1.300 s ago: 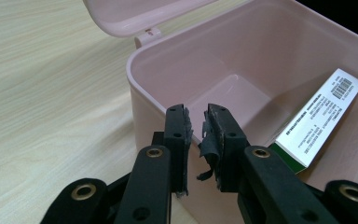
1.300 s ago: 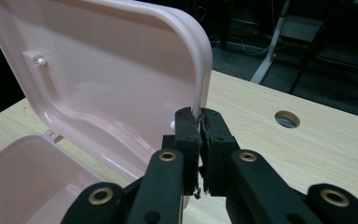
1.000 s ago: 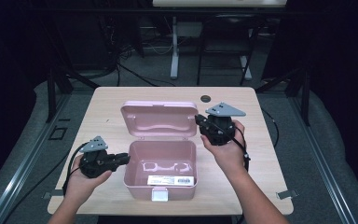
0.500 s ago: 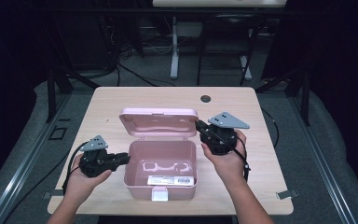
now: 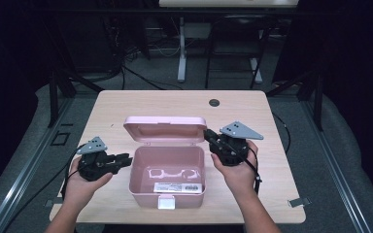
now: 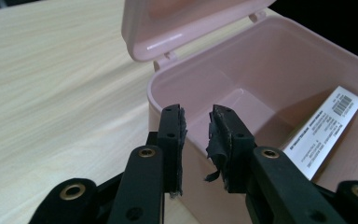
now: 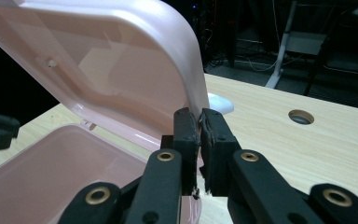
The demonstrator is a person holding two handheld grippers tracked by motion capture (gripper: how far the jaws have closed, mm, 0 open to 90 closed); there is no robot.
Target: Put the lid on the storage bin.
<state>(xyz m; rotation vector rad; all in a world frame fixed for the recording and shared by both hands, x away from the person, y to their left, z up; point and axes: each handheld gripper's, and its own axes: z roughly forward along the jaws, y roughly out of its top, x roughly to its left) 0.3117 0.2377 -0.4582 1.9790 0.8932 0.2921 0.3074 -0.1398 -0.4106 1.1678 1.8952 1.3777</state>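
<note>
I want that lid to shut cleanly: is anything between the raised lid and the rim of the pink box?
Nothing visible. The lid stands half raised, pinched at its right edge by the right gripper. The left gripper sits open at the pink box's left wall, outside the rim.

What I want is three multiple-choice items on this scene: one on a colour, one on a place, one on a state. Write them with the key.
1. What colour are the rectangular plastic box and its hinged lid?
A. pink
B. blue
C. green

2. Where does the white barcode label lie?
A. on the lid
B. on the box's floor
C. hanging over the box's front wall

3. In what state is the right gripper?
A. open wide above the box
B. shut on the label
C. shut on the lid's edge

Key:
1 A, as box and lid are pale pink in every view.
2 B, as the high view shows the label flat inside the box.
3 C, as the right gripper view shows the jaws pinched on the edge of the raised lid.
</note>
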